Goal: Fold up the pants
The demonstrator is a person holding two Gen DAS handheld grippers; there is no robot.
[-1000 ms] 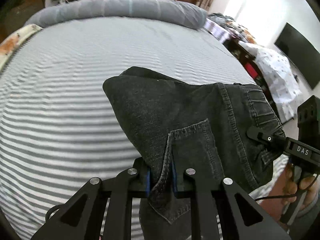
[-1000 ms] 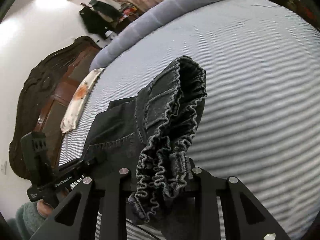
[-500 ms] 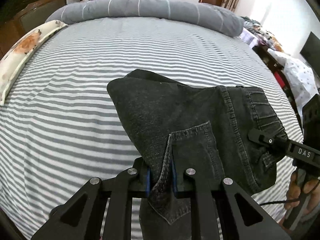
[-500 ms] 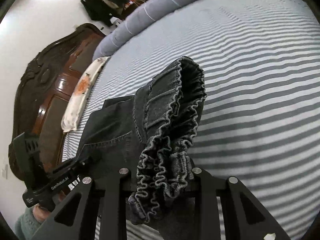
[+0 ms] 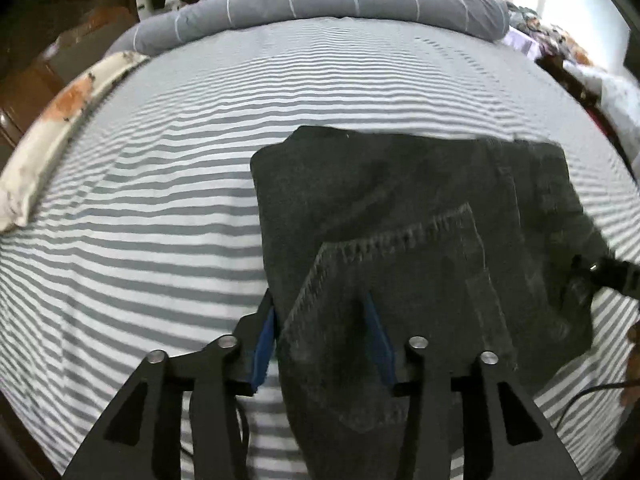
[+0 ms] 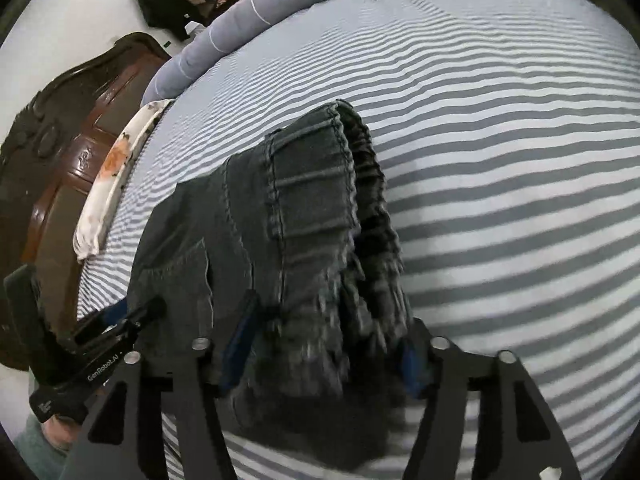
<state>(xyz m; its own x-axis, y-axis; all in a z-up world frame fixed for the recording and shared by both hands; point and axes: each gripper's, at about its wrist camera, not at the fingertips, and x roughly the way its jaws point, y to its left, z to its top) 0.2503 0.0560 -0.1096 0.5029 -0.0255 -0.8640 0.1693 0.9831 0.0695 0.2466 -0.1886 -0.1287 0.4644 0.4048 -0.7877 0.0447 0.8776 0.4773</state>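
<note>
Pants [image 5: 420, 216]: dark grey denim, folded into a thick bundle, lying on the striped bed sheet [image 5: 160, 208] at its near edge; the back pocket faces up in the left wrist view, the gathered elastic waistband [image 6: 360, 208] faces the right wrist camera.
Left gripper [image 5: 326, 344]: jaws spread, with the pocket end of the pants lying between the 2 blue pads; the left pad sits just beside the cloth edge, the right pad seems to press into the denim, and contact there is hard to make out.
Right gripper [image 6: 324, 344]: jaws spread around the waistband end; cloth fills the gap between the 2 blue pads, and whether either pad touches it I cannot tell because of blur.
Hidden: the underside of the pants and the legs folded inside; the lower end of the bundle drops behind both gripper frames.
Cut off: in the left wrist view the right gripper shows only as a dark tip at the right side of the pants; the person's hand there is a sliver at the picture's border.
Blur: the waistband ruffles nearest the right gripper are smeared.
Edges: the rolled grey duvet [image 5: 320, 4] bounds the sheet on the far side of the pants; a floral pillow [image 5: 60, 128] lies along the sheet's left edge, against the carved wooden headboard [image 6: 60, 128].
Open room: bare striped sheet spreads beyond the pants toward the duvet and left toward the pillow.
</note>
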